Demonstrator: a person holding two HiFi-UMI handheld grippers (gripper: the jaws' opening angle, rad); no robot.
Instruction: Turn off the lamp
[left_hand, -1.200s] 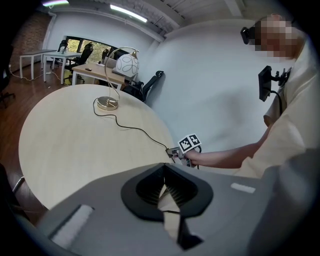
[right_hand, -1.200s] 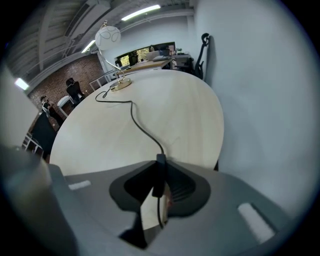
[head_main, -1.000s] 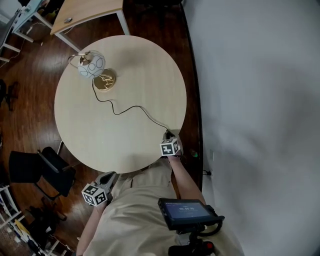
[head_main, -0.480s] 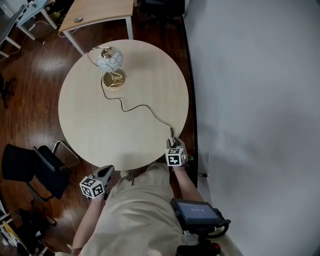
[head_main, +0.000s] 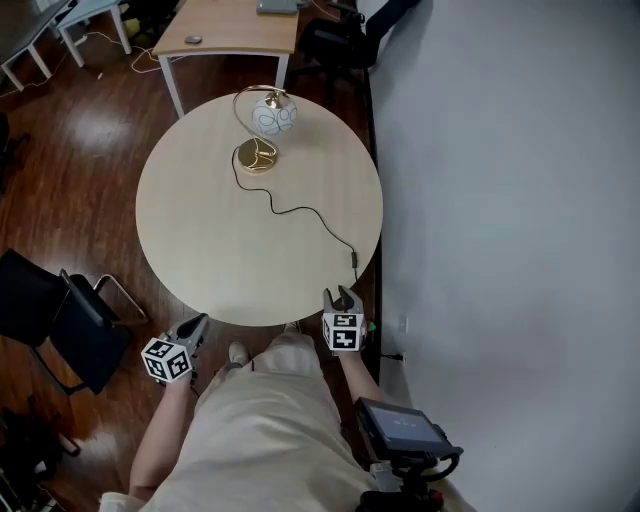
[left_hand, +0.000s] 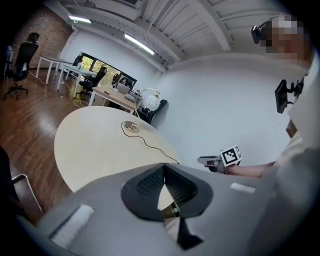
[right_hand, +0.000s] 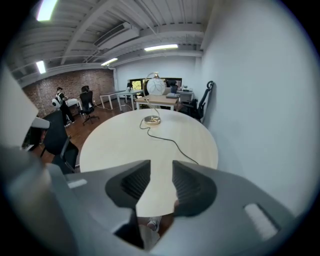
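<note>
The lamp has a white globe shade (head_main: 273, 117) on a gold arc over a round gold base (head_main: 256, 156), at the far side of the round table (head_main: 200, 250). Its black cord (head_main: 310, 212) runs to an inline switch (head_main: 354, 257) near the table's right edge. My right gripper (head_main: 343, 296) hovers just off the near edge, behind the switch, open with nothing between its jaws (right_hand: 161, 172). My left gripper (head_main: 193, 327) hangs off the near left edge, tips together (left_hand: 163, 167). The lamp (left_hand: 148, 101) also shows far off in the left gripper view.
A wooden desk (head_main: 230, 25) and a dark office chair (head_main: 335, 45) stand beyond the table. A black chair (head_main: 45, 315) sits to the left on the wood floor. A white wall (head_main: 520, 200) runs close along the table's right side.
My right gripper has let go of the cord switch, opened and drawn back off the table edge. My left gripper has drawn back too. The table now sits farther away in view.
</note>
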